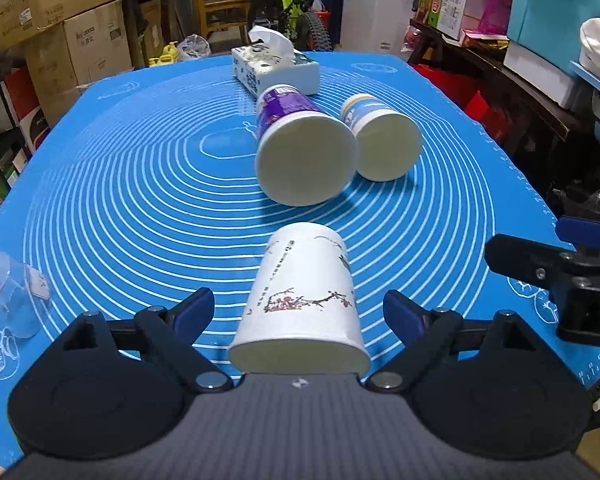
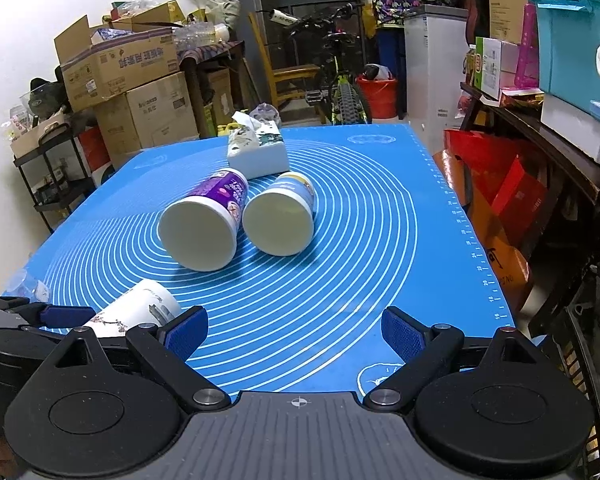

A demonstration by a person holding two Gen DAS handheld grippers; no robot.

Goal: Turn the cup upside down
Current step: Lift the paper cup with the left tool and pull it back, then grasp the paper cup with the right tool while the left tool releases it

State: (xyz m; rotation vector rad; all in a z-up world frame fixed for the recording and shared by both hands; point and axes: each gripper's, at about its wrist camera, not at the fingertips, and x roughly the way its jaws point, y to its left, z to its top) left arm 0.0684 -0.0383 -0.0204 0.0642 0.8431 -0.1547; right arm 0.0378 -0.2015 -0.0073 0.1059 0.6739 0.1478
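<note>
A white paper cup with a plum-blossom print (image 1: 304, 300) lies on its side on the blue mat (image 1: 140, 200), its mouth toward me. It sits between the open fingers of my left gripper (image 1: 300, 314), which do not touch it. It also shows at the lower left of the right wrist view (image 2: 140, 308). A purple cup (image 1: 300, 144) and a blue-and-white cup (image 1: 380, 136) lie on their sides further out, mouths toward me. My right gripper (image 2: 296, 334) is open and empty over the mat's near edge, to the right of the left gripper.
A tissue box (image 1: 276, 68) stands at the mat's far side. A clear plastic cup (image 1: 12, 292) stands at the mat's left edge. Cardboard boxes, a bicycle, a chair and shelves with bins surround the table.
</note>
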